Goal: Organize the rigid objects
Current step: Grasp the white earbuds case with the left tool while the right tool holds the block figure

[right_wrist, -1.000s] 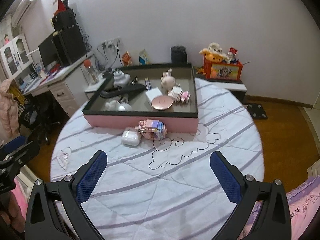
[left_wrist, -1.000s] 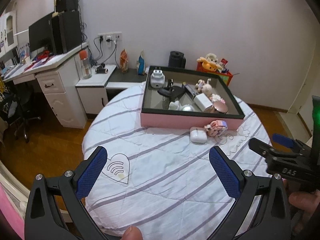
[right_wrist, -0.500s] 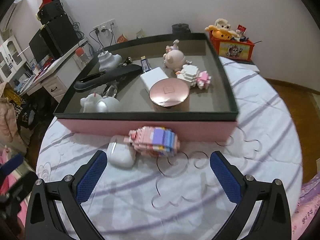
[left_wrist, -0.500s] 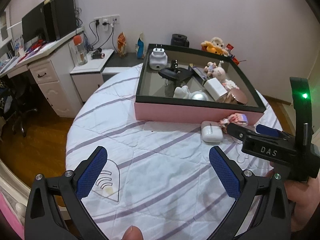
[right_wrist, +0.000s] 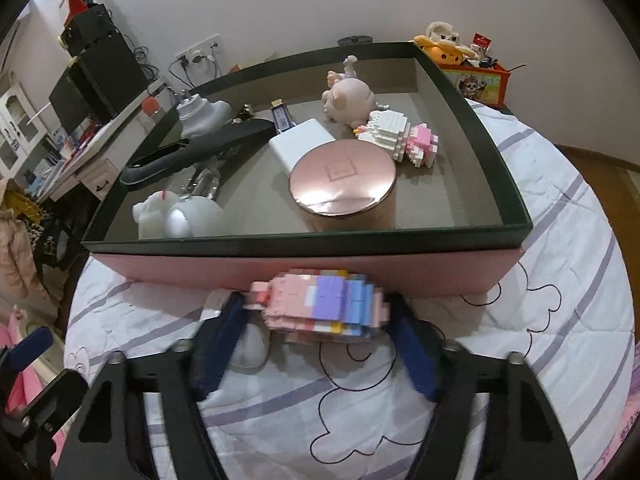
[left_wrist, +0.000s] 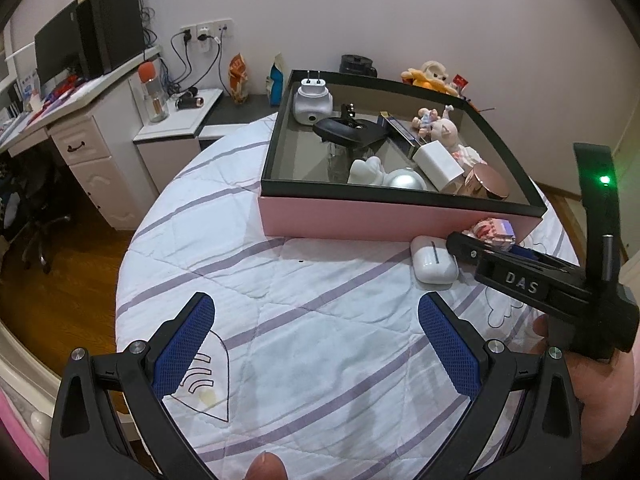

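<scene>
Brick figure (right_wrist: 320, 304) between closing right claw (right_wrist: 320, 344), "DAS" label (left_wrist: 521, 282)

Right gripper (right_wrist: 316, 344) angled down, jaws closing – left gripper (left_wrist: 316, 344) jaws wide apart.

Open quilt (left_wrist: 320, 320) lies before the left gripper (left_wrist: 316, 340); toward two o'clock, the earbud case (left_wrist: 434, 260) and pink box wall (left_wrist: 360, 220) block the way
</scene>
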Tool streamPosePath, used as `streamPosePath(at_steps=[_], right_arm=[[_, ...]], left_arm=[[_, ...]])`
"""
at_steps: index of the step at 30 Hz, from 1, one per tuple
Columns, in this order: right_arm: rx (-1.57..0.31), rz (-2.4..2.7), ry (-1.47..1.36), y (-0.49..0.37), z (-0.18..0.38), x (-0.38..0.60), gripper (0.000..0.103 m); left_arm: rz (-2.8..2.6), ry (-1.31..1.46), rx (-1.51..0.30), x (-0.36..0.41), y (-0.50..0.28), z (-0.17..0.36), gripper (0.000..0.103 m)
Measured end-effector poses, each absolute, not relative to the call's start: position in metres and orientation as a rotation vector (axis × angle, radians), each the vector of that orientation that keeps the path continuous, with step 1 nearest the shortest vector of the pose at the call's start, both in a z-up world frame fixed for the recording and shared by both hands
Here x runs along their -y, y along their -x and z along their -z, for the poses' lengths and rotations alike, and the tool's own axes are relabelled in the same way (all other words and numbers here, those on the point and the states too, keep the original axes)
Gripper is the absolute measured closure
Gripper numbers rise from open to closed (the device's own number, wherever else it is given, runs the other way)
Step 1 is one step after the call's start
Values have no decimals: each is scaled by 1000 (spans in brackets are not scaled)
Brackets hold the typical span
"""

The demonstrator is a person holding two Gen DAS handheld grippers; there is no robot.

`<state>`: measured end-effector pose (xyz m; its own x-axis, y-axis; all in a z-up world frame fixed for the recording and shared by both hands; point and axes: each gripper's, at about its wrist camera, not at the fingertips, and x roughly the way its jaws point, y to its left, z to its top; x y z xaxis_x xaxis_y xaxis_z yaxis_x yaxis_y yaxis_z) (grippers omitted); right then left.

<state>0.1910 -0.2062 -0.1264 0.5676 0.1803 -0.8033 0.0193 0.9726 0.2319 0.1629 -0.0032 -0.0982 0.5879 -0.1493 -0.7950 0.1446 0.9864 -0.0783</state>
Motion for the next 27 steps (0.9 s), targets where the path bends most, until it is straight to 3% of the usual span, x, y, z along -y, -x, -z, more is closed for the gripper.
streamPosePath(at_steps=[12,22,25,27], right_arm=[[-907,-60,-228,-164,102,237,35],[-899,-24,-269,-157,100,271,35],[-897,-24,-277,-156,101,276,35],[-898,-24,-283,-156,103,277,35]], left_arm=[[282,-20,-914,47,-172,106,0],[289,-50,-983,95,-214,151,0],[270,-35,-956,95,-216,155,4],[270,-20,-943,92,-215,153,24]])
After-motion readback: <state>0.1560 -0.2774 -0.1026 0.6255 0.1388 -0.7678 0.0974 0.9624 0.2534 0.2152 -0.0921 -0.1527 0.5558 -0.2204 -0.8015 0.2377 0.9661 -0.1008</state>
